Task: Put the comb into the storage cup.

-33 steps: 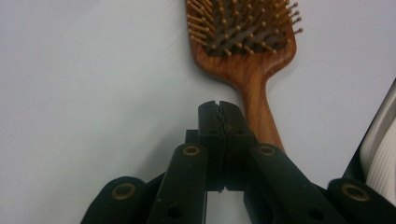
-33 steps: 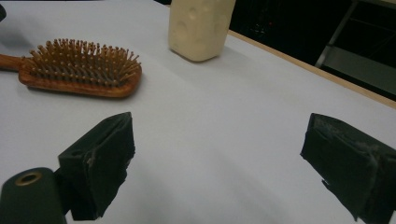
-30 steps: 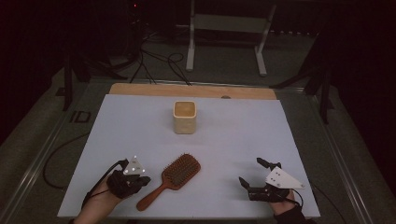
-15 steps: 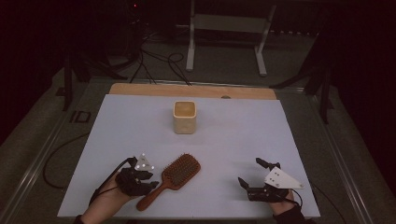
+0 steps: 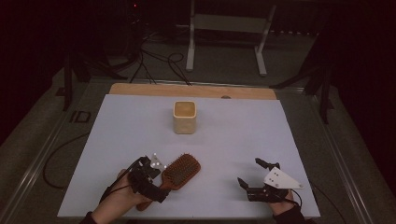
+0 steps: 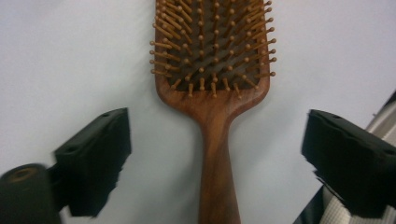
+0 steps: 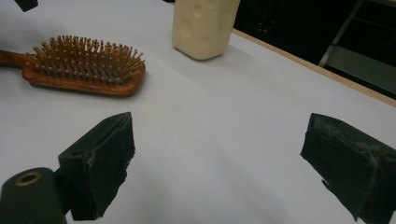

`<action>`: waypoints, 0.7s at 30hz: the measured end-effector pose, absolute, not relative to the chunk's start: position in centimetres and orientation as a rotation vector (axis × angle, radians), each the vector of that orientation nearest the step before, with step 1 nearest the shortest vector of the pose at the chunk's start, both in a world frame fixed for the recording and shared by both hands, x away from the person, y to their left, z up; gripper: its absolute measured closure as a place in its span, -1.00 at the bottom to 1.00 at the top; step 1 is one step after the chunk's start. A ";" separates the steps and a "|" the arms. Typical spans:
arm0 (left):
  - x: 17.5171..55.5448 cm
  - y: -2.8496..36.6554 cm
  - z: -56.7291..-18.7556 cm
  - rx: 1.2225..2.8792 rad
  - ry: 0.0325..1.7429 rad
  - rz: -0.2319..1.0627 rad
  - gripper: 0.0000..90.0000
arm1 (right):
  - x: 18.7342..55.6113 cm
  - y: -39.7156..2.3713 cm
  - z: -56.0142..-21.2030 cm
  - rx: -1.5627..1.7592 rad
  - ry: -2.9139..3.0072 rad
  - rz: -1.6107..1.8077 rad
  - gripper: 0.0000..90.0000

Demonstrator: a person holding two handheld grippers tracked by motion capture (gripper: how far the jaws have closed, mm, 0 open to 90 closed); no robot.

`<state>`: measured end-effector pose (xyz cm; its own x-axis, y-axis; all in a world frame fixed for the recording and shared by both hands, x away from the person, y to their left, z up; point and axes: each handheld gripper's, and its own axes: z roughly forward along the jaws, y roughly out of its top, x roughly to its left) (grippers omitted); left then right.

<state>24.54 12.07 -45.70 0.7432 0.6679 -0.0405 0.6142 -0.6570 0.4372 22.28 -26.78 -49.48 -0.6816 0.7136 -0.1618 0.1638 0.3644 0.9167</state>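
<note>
Between the left tool's [image 6: 215,154] just-opened, released jaws lies the hairbrush [image 6: 212,70] handle, untouched.

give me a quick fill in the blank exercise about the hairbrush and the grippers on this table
1. The wooden hairbrush lies with its bristles facing ____.
2. The left gripper has its jaws on either side of the brush's ____.
3. The beige cup stands ____ on the white table.
4. The right gripper has its jaws ____, with nothing between them.

Missing words: up; handle; upright; open
</note>
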 end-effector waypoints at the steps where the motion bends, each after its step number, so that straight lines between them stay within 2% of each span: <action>1: 24.6 11.9 -45.8 2.520 0.988 0.166 -0.91 | 22.3 -26.8 -49.5 0.757 2.081 1.306 -0.80; 10: 25.0 10.5 -47.2 2.664 0.970 0.106 -0.94 | 22.2 -26.7 -49.5 0.751 2.082 1.305 -0.80; 15: 25.2 9.9 -48.2 2.725 0.974 0.082 -0.79 | 22.3 -26.8 -49.5 0.754 2.081 1.303 -0.80; 16: 25.2 9.8 -48.4 2.733 0.982 0.081 -0.70 | 22.3 -26.7 -49.5 0.754 2.082 1.303 -0.80; 21: 25.5 9.8 -48.8 2.753 1.016 0.090 -0.48 | 22.2 -26.7 -49.5 0.752 2.079 1.304 -0.80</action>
<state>25.53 9.77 -48.82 0.7610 0.6486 -0.0140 0.6361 -0.7417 0.2126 22.21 -26.71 -49.46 -0.6814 0.7126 -0.1667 0.1603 0.3676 0.9161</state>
